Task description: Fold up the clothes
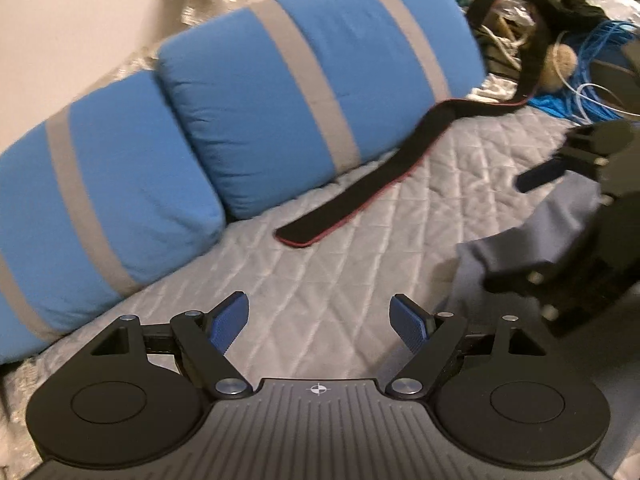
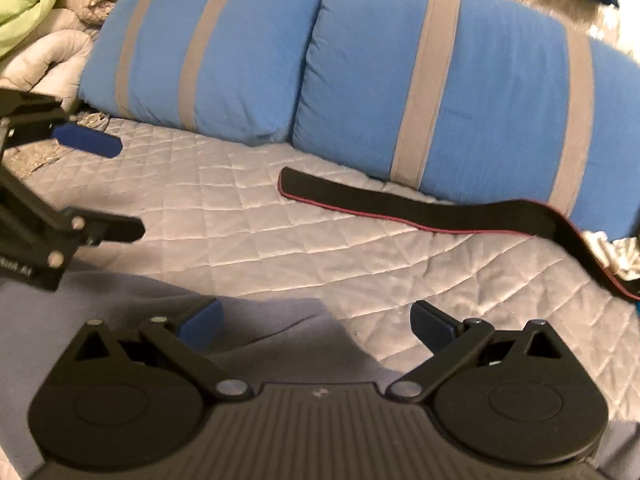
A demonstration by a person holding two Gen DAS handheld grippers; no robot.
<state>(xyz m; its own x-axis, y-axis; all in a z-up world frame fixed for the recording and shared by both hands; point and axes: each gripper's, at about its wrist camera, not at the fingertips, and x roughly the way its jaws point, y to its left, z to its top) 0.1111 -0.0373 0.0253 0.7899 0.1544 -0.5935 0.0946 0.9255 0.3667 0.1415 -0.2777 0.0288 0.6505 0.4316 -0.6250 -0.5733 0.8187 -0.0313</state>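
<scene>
A grey-blue garment (image 2: 132, 300) lies on the quilted bedspread (image 2: 248, 224), mostly hidden under the right gripper (image 2: 316, 324), whose jaws stand apart and empty above it. The left gripper (image 1: 319, 322) is likewise spread wide, holding nothing. Beyond lie one black red-edged strap (image 2: 400, 204) and two blue pillows (image 1: 312, 80) with grey stripes; the clutter behind is blurred.
</scene>
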